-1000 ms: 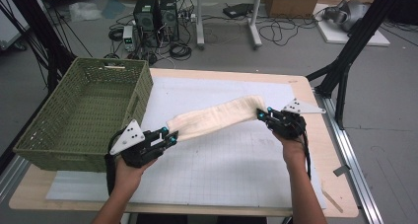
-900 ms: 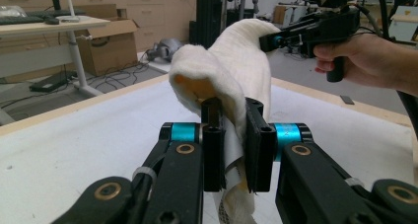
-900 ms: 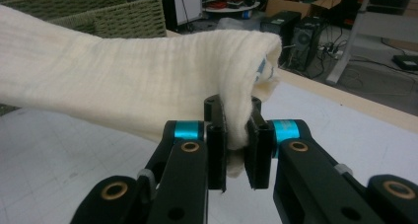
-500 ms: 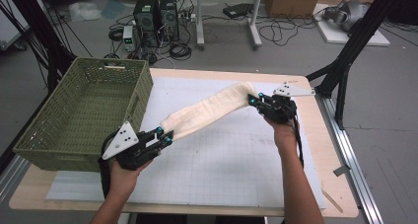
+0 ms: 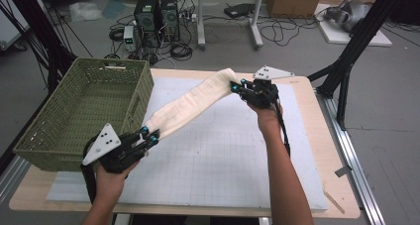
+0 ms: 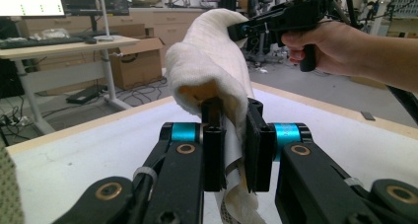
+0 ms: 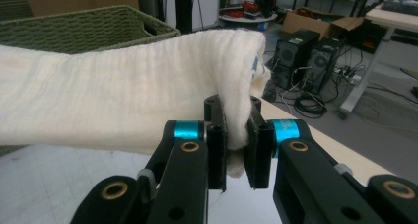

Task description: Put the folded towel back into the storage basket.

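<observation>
Your table [image 5: 317, 185] is the biggest thing here, a pale wooden top with a white gridded mat [image 5: 218, 160] covering most of it; bare wood shows as a strip along the 3 o'clock edge and a narrower one at 6 o'clock. The mat's middle and its whole 5 o'clock quarter lie open to move in.

At 9 o'clock sits the green wicker basket [image 5: 79, 111], its near corner hanging past the table's left edge and its right wall standing just beside your left gripper.

The cream towel [image 5: 190, 103] is off the mat, stretched in a folded band that runs from 8 o'clock up to 1 o'clock, lower at your left end and higher at your right. Its lower end hangs near the basket's right wall.

Your left gripper [image 5: 151, 136] has its jaws clamped on the towel's lower end; in the left gripper view the cloth [image 6: 212, 61] bunches over the pads and a tail hangs below them. Your right gripper [image 5: 237, 86] is pinched on the upper end near the table's far edge, and in the right gripper view the fold of cloth [image 7: 123, 105] is squeezed between the pads, with the basket rim [image 7: 88, 26] behind it.
</observation>
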`<state>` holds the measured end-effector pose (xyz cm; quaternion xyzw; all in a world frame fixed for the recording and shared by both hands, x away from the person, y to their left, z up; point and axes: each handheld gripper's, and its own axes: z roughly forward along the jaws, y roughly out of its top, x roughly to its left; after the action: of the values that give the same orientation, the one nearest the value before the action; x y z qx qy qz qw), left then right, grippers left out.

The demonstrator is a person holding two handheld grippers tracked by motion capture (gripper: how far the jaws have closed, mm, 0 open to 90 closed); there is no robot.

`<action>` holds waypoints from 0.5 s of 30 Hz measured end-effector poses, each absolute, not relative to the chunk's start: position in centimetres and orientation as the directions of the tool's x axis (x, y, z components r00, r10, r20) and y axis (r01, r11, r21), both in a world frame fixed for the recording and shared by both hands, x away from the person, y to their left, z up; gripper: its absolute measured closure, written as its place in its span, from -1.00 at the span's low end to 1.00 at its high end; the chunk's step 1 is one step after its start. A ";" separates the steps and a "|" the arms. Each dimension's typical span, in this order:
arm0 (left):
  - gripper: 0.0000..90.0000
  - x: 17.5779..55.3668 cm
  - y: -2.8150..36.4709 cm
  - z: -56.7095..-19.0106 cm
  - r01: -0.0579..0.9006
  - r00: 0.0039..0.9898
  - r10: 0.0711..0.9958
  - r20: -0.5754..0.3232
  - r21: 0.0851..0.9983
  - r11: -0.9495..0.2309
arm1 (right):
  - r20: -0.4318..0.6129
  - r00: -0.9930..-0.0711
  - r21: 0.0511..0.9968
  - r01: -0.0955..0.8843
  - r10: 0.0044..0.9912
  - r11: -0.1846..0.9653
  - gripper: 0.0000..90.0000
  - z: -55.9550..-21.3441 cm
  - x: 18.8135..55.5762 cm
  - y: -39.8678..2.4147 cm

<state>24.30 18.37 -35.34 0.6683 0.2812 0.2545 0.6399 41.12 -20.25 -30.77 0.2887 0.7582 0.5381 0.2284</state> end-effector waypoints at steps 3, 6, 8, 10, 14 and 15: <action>0.79 24.1 19.1 -35.3 0.051 0.701 0.712 -0.028 0.999 -0.011 | -0.038 -0.739 0.947 0.187 0.673 0.260 0.82 -30.4 41.7 -19.0; 0.79 23.8 19.8 -35.2 0.050 0.692 0.721 -0.033 0.999 -0.001 | -0.041 -0.749 0.950 0.176 0.662 0.258 0.82 -30.0 42.2 -17.9; 0.79 23.7 20.1 -35.1 0.046 0.684 0.728 -0.032 0.999 0.000 | -0.044 -0.753 0.951 0.169 0.656 0.258 0.82 -29.7 42.7 -17.0; 0.79 23.5 20.5 -35.1 0.045 0.677 0.736 -0.030 0.999 0.000 | -0.047 -0.758 0.951 0.166 0.650 0.262 0.82 -29.6 43.1 -16.2; 0.79 23.3 21.3 -35.0 0.045 0.661 0.749 -0.036 0.999 0.009 | -0.046 -0.767 0.949 0.166 0.640 0.267 0.82 -29.5 43.7 -14.7; 0.79 23.3 21.5 -34.9 0.044 0.657 0.753 -0.039 0.999 0.013 | -0.049 -0.771 0.952 0.157 0.636 0.263 0.82 -29.4 44.0 -14.2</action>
<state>23.27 21.54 -34.94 0.6457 0.3084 0.2764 0.6416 43.96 -14.24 -29.43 0.2592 0.7641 0.5490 0.2181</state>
